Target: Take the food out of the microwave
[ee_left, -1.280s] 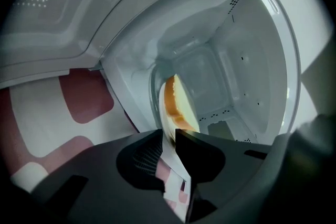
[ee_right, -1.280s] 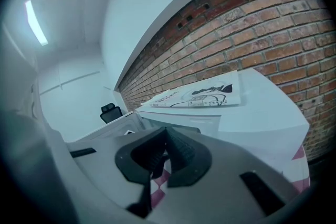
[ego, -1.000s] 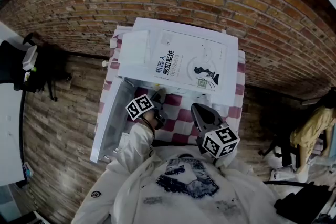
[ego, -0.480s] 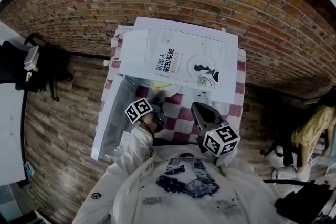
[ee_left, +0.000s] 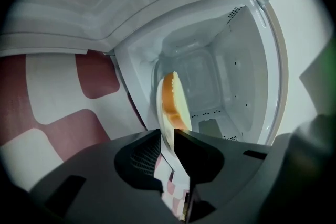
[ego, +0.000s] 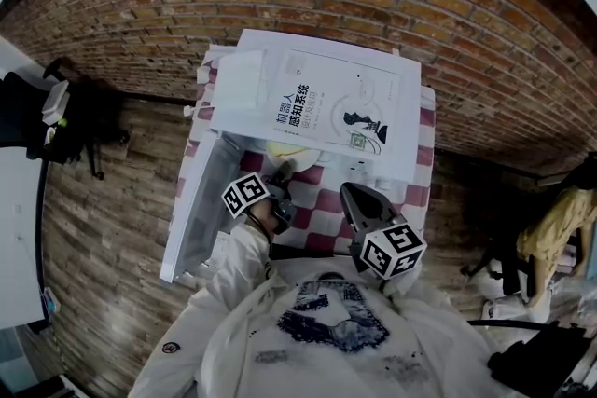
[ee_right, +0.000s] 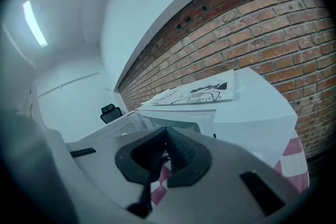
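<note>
Microwave [ego: 233,89] on table [ego: 322,205], far side; book [ego: 336,107] on its top; door [ego: 198,210] open at left. Plate [ee_left: 169,105] at cavity mouth, apparently partly out, rim between left gripper [ee_left: 169,139] jaws. Right gripper [ego: 353,196] near, to its right.

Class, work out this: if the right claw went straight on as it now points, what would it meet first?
The right claw would probably meet the white microwave first, at its front; depth is unclear.

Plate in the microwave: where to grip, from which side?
Take the plate by its near rim, coming through the open front of the microwave. The rim is thin and bare, the food sits further in, and walls close the other sides. The left claw is shut on that rim.
</note>
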